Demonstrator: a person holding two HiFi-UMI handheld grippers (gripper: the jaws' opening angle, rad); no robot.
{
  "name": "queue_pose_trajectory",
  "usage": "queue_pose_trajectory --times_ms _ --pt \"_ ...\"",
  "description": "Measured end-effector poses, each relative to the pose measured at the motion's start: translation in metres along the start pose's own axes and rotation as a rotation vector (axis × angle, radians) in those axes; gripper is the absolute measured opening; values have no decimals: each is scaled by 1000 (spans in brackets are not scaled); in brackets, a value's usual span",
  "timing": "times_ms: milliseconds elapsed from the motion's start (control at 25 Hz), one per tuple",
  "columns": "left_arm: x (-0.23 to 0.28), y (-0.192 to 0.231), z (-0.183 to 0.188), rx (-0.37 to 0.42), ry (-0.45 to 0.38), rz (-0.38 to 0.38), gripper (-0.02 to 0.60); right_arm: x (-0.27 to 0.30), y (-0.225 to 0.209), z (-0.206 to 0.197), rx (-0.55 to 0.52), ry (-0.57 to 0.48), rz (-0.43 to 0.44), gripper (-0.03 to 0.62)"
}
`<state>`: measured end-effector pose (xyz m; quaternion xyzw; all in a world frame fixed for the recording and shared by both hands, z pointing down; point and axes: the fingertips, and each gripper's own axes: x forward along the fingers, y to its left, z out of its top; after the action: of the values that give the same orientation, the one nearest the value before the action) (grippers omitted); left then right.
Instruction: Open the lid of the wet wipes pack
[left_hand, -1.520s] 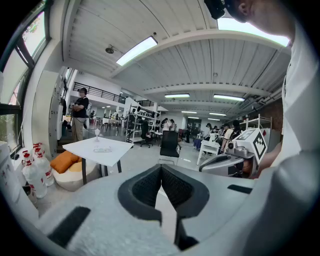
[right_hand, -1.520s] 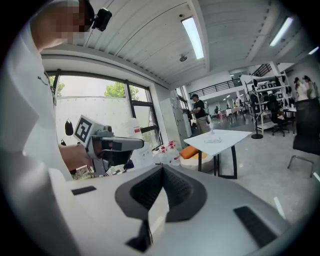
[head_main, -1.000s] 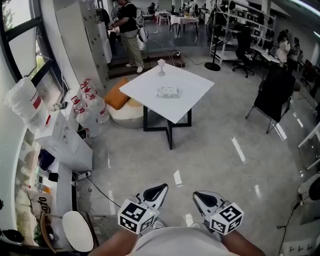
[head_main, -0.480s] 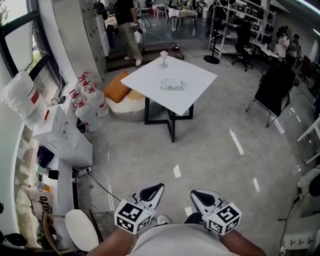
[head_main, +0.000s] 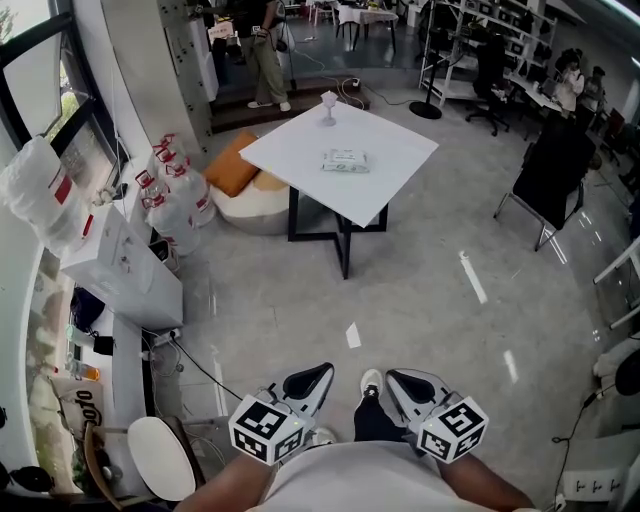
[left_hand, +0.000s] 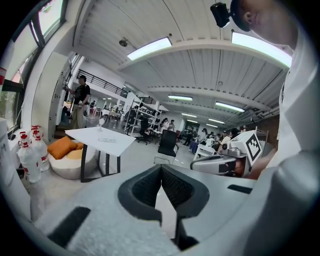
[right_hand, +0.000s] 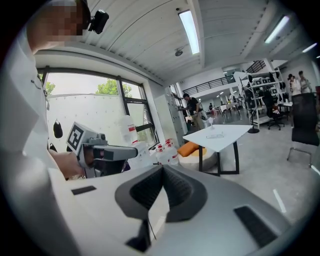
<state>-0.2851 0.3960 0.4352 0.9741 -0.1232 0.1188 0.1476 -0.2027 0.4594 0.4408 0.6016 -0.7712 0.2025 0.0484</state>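
Head view shows your left gripper (head_main: 318, 377) and right gripper (head_main: 396, 381) low by your body, jaws pressed together on nothing, well apart from the wet wipes pack (head_main: 346, 160) lying flat mid-table (head_main: 290, 150) (a small glass (head_main: 328, 106) stands near the far corner).

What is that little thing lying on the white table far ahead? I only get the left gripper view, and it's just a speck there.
Observer: The head view shows a flat wet wipes pack near the middle of the white table.
Operator: Is the other hand-held gripper carrying anything?
Observer: No. The right gripper view shows the right hand-held gripper with its jaws together and nothing between them.
Operator: Anything else on the table?
Observer: Seen from above, one small stemmed glass stands near the far corner, apart from the pack.
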Motion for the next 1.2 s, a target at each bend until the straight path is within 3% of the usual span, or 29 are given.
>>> queue_pose_trajectory --times_ms 240,680,1200 --pt "39 22 20 19 13 28 8 31 -52 32 -12 -16 -2 6" --pt "150 81 95 53 -10 91 8 97 -160 98 -32 -34 70 6" --pt "241 100 116 39 11 130 8 124 -244 117 -36 -15 144 6"
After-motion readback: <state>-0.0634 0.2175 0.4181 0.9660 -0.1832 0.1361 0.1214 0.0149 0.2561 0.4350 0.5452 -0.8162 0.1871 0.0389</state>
